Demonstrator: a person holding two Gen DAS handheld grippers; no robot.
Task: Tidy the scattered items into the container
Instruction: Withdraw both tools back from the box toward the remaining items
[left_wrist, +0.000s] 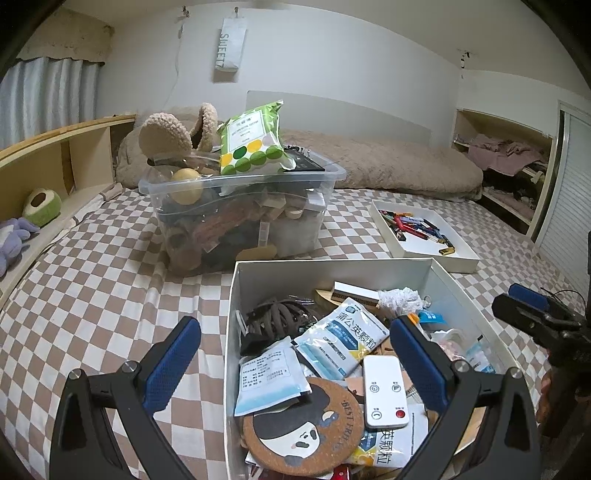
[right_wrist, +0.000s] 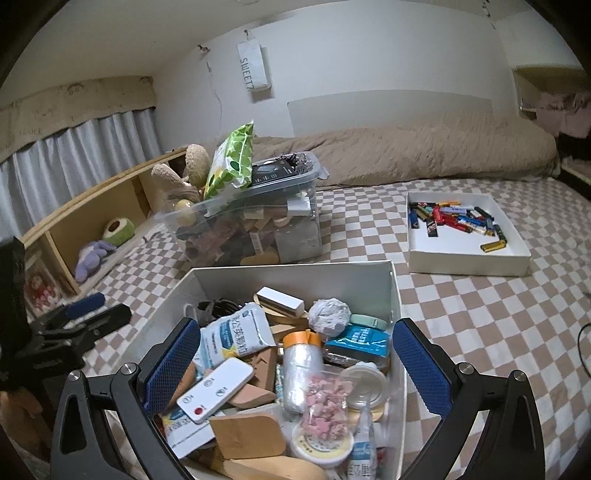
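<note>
1. Here, on the checked bed (left_wrist: 110, 288), stand three containers: a white box (left_wrist: 232, 332) nearest the cameras, a clear plastic tub (left_wrist: 236, 206) behind it, and a shallow white tray (left_wrist: 424, 236) off to the right, apart from both.
2. The white box is heaped with loose items: a white remote (left_wrist: 384, 391), a round cork coaster (left_wrist: 303, 428) with a panda face, blue-and-white sachets (left_wrist: 343, 339), a dark coil of hair ties (left_wrist: 280, 314) and a crumpled white wad (left_wrist: 400, 297).
3. The tub is packed with wooden blocks and dark bits; a green dotted packet (left_wrist: 255, 140), a fuzzy tan slipper (left_wrist: 166, 136) and a yellow ball (left_wrist: 186, 190) sit on top, above its rim.
4. The tray holds a scatter of batteries (left_wrist: 417, 227).
5. The left claw (left_wrist: 295, 354) hovers wide open and empty, one finger outside the box's left wall, the other over its contents.
6. The right claw (right_wrist: 295, 354) is likewise wide open and empty, straddling the same box.
7. Only the right view shows an orange-capped bottle (right_wrist: 301, 365), a bag of pink pieces (right_wrist: 327, 402), a blue pouch (right_wrist: 360, 338), wooden wedges (right_wrist: 247, 435) and a round cream tin (right_wrist: 321, 445).
8. The left view alone shows the coaster and the open cupboard (left_wrist: 502, 162) of clothes at the right
</note>
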